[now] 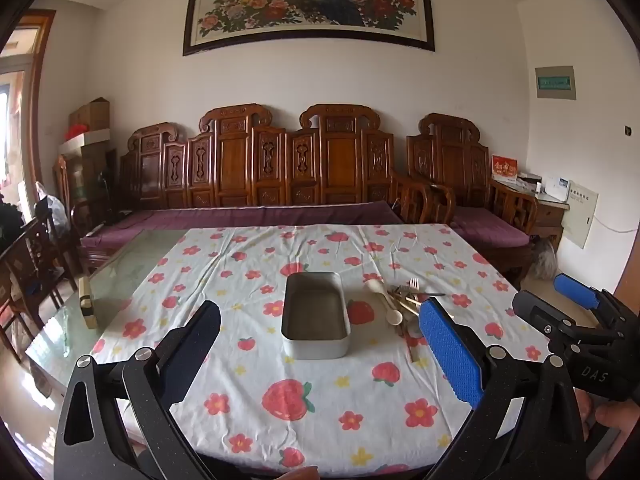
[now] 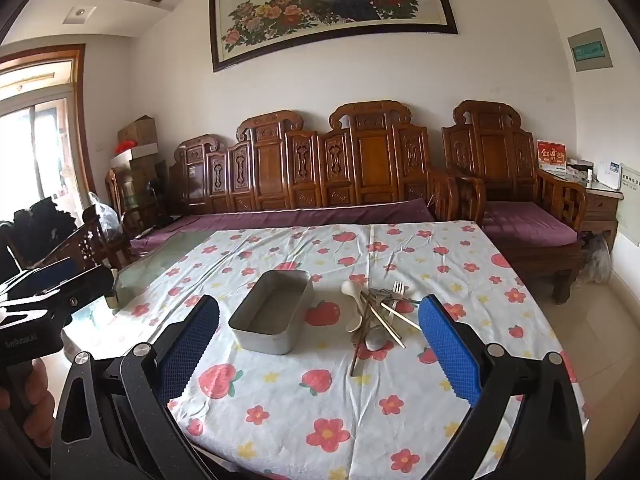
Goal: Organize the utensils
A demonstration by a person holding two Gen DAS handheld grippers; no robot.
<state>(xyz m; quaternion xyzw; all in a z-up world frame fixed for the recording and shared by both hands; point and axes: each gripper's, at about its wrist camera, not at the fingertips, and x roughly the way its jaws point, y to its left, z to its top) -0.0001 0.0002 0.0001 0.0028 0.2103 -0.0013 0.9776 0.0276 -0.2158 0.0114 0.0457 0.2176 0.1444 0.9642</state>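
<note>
Right wrist view shows the right gripper (image 2: pixel 318 344) with its blue-padded fingers (image 2: pixel 450 350) spread wide and grasping nothing, hovering above the near part of the counter (image 2: pixel 280 432); the left gripper (image 1: pixel 320 350) is released and empty too. Beyond the fingers, a heap of utensils (image 2: pixel 378 314) (spoons, forks, chopsticks) lies just right of an empty metal tin (image 2: pixel 272 314). Judging by this, sorting has not begun; next, one gripper should reach for a single utensil.

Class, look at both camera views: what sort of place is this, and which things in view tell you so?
Most likely a home living or dining room. A carved wooden sofa with purple cushions lines the wall, a framed peacock painting hangs above it, and the table's strawberry-print tablecloth carries a metal box and a pile of utensils.
</note>
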